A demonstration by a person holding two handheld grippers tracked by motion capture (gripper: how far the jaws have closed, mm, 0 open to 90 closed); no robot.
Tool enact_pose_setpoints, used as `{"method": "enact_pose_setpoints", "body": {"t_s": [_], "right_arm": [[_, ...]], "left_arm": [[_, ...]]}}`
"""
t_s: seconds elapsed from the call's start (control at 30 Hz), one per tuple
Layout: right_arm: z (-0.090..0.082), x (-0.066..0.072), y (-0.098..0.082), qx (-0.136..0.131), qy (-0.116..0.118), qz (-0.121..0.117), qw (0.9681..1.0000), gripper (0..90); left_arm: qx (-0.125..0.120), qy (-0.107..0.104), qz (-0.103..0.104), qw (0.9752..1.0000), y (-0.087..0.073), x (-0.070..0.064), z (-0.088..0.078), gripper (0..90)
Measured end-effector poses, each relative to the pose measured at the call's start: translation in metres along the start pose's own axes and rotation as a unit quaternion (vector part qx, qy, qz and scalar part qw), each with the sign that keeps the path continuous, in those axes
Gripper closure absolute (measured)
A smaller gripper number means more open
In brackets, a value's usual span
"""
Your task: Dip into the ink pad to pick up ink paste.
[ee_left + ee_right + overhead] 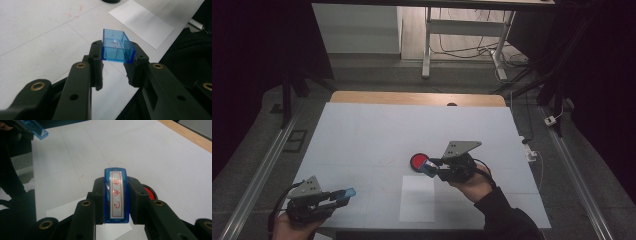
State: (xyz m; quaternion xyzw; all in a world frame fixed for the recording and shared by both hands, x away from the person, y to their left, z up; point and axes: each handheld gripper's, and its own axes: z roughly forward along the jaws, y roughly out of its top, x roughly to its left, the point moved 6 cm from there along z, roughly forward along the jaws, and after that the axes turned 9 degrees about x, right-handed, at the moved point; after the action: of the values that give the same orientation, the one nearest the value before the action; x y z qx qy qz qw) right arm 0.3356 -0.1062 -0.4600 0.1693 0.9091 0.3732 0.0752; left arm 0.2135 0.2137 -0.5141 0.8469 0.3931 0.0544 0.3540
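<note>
Two parts of a blue stamp are held apart: the stamp body (116, 195) is pinched between the jaws of the right hand-held gripper (432, 165), just beside the red ink pad (418, 161), and the clear blue cap (117, 46) is pinched by the left hand-held gripper (343, 195) at the near left of the counter (362, 135). For inking, the stamp face is best brought flat over the pad and pressed evenly, then carried to the white sheet (417, 198) lying near. The cap is best kept well aside.
</note>
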Motion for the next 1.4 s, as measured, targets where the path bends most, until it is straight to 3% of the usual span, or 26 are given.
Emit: {"method": "enact_pose_setpoints", "body": {"t_s": [0.37,1.4], "right_arm": [[0.013,-0.018,-0.002,0.022,-0.018,0.018,0.9994,69.7],[0.058,-0.053,0.012,0.057,-0.024,0.039,0.9973,69.7]], "left_arm": [[0.002,0.0,-0.002,1.0,0.0,0.001,0.001,68.6],[0.005,0.006,-0.006,1.0,0.0,0.002,0.001,68.6]]}}
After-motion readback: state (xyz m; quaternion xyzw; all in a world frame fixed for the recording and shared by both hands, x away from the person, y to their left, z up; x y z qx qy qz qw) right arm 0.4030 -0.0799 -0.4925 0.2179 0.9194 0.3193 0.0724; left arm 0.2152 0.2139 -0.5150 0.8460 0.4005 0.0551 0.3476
